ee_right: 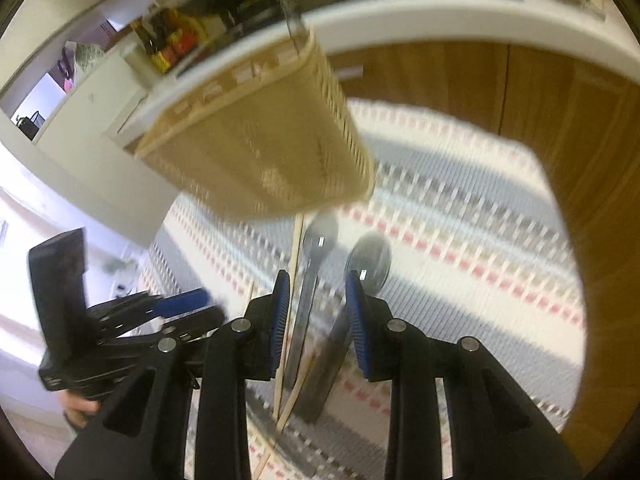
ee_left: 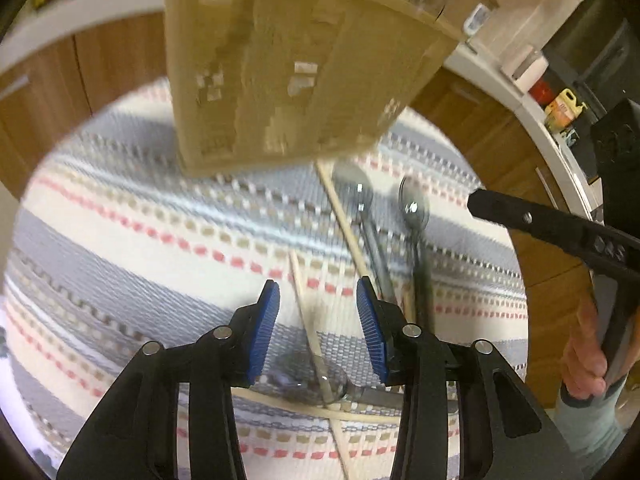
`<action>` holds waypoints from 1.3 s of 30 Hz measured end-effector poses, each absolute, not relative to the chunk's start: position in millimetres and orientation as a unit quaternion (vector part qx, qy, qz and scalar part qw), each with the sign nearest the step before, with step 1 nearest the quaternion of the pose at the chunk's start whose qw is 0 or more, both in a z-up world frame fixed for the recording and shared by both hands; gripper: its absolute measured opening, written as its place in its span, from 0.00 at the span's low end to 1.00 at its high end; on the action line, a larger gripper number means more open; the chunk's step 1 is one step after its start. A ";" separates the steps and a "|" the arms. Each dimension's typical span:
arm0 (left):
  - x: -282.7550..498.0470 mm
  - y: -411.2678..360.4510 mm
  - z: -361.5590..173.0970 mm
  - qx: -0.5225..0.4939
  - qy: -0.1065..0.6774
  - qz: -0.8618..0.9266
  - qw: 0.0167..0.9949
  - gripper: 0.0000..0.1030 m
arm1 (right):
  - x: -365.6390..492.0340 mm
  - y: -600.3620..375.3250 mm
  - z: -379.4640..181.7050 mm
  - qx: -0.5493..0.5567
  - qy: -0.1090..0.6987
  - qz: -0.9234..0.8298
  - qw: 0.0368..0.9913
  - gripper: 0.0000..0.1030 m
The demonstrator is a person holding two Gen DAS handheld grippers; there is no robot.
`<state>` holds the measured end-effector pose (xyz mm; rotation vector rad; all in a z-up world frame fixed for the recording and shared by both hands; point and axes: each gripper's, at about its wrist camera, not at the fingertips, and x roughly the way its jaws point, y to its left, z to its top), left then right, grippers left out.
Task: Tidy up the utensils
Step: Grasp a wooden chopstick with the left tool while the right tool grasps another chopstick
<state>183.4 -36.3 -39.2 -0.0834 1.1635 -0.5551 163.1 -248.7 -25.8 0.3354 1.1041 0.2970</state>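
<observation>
A beige perforated utensil holder [ee_left: 288,68] stands on a striped mat [ee_left: 140,220]; it also shows in the right wrist view [ee_right: 264,152]. Two metal spoons [ee_left: 356,192] [ee_left: 414,206] and wooden chopsticks [ee_left: 344,220] lie in front of it. My left gripper [ee_left: 318,320] is open above a chopstick [ee_left: 308,320] and a spoon bowl [ee_left: 312,376]. My right gripper [ee_right: 316,316] is open over the spoons [ee_right: 316,240] [ee_right: 370,260] and chopsticks [ee_right: 294,272], holding nothing.
Wooden cabinet fronts [ee_right: 460,80] and a white counter edge [ee_right: 400,20] curve behind the mat. Bottles and jars [ee_left: 560,108] stand on the counter at right. The other gripper shows at the right in the left wrist view [ee_left: 560,232].
</observation>
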 end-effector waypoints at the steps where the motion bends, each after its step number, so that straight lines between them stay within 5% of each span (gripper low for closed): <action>1: 184.4 -38.2 -44.5 -0.037 0.549 -0.257 0.794 0.35 | 163.3 -246.5 -28.5 0.158 0.525 0.143 0.824 0.25; 7: 183.0 -54.4 -59.3 0.000 0.560 -0.238 0.794 0.30 | 168.5 -235.6 -37.6 0.157 0.546 0.148 0.810 0.25; 8: 182.5 -56.0 -59.7 0.005 0.559 -0.233 0.796 0.27 | 169.9 -234.0 -37.8 0.156 0.547 0.149 0.809 0.25; 10: 183.4 -65.0 -60.7 0.029 0.554 -0.214 0.804 0.06 | 174.3 -230.6 -38.2 0.154 0.550 0.151 0.807 0.25; 16: 182.2 -60.2 -63.6 -0.025 0.533 -0.210 0.819 0.00 | 197.9 -213.1 -51.1 0.151 0.575 0.156 0.789 0.25; 25: 198.7 -20.3 -51.8 -0.105 0.497 -0.213 0.835 0.00 | 224.3 -177.6 -65.0 0.116 0.577 0.155 0.793 0.25; 32: 195.7 -2.1 -57.7 -0.104 0.517 -0.243 0.814 0.01 | 229.9 -160.1 -83.8 0.070 0.592 0.143 0.790 0.13; 34: 186.9 5.6 -55.9 -0.101 0.522 -0.250 0.809 0.08 | 226.0 -151.9 -85.1 0.034 0.586 0.136 0.799 0.05; 39: 177.3 -21.0 -56.5 -0.056 0.532 -0.265 0.803 0.22 | 214.1 -158.9 -90.9 0.035 0.591 0.130 0.795 0.05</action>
